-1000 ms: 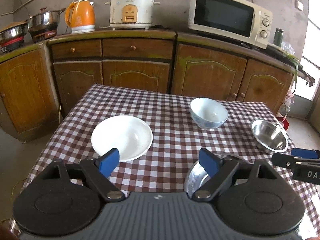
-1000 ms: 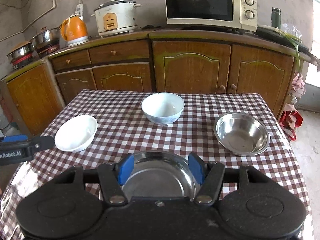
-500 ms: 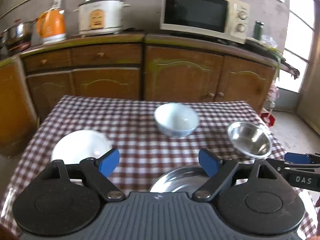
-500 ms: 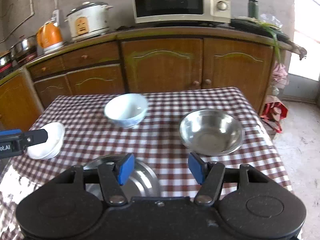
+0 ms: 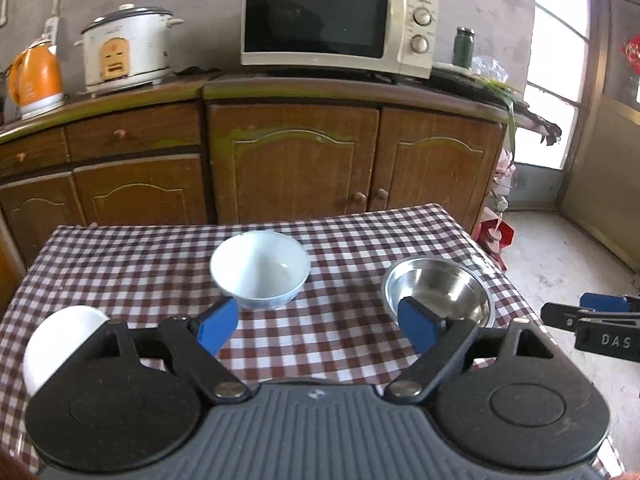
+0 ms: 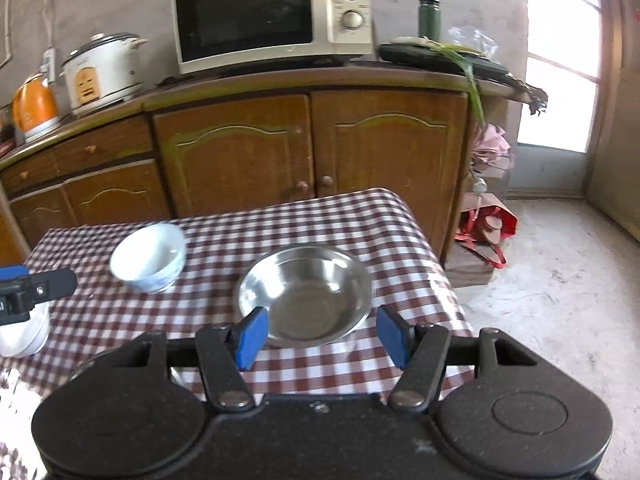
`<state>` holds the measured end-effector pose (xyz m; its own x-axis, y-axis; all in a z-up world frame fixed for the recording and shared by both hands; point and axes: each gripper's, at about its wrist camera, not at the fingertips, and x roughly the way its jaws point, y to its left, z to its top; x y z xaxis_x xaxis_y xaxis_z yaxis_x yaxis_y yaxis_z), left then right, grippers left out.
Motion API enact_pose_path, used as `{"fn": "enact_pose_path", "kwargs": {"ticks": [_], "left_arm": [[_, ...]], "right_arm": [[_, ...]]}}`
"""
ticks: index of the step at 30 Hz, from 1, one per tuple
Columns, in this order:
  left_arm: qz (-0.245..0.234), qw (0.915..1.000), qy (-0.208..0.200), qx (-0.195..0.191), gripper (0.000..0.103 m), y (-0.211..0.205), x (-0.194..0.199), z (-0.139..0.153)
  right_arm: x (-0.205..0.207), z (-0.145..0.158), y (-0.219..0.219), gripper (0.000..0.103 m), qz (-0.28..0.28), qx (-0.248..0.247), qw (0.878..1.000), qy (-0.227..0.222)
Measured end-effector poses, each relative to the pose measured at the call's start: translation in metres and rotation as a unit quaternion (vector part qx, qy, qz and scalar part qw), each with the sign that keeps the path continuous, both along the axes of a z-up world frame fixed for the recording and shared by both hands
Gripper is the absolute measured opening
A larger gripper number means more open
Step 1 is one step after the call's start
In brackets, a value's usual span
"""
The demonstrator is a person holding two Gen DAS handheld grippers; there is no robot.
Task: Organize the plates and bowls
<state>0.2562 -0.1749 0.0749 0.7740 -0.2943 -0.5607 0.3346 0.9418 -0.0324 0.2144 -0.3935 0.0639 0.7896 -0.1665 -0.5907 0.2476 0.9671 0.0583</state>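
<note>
Tableware on a checked tablecloth [image 5: 352, 328]: white ceramic bowl [image 5: 260, 270] near the middle; steel bowl [image 6: 306, 290] toward the right edge; white plate [image 5: 60, 340] at the near left, largely hidden behind the gripper body and cut off in the right wrist view. Left gripper [image 5: 318, 324]: blue fingers spread wide, nothing between them, raised over the cloth. Right gripper [image 6: 322, 334]: fingers spread, empty, framing the steel bowl's near rim; contact cannot be told. Background: wooden cabinet [image 5: 296, 168], microwave [image 5: 336, 20], rice cooker [image 5: 124, 48], orange kettle [image 5: 34, 76], partly cropped.
</note>
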Motion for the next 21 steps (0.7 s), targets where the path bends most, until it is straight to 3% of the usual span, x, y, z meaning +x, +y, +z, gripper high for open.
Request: {"fn": "enact_pose_path", "kwargs": {"ticks": [21], "left_arm": [[-0.032, 0.9988, 0.012, 0.035, 0.090, -0.064, 0.043, -0.032]], "right_arm": [[0.036, -0.027, -0.057, 0.073, -0.029, -0.001, 0.999, 0.014]]}}
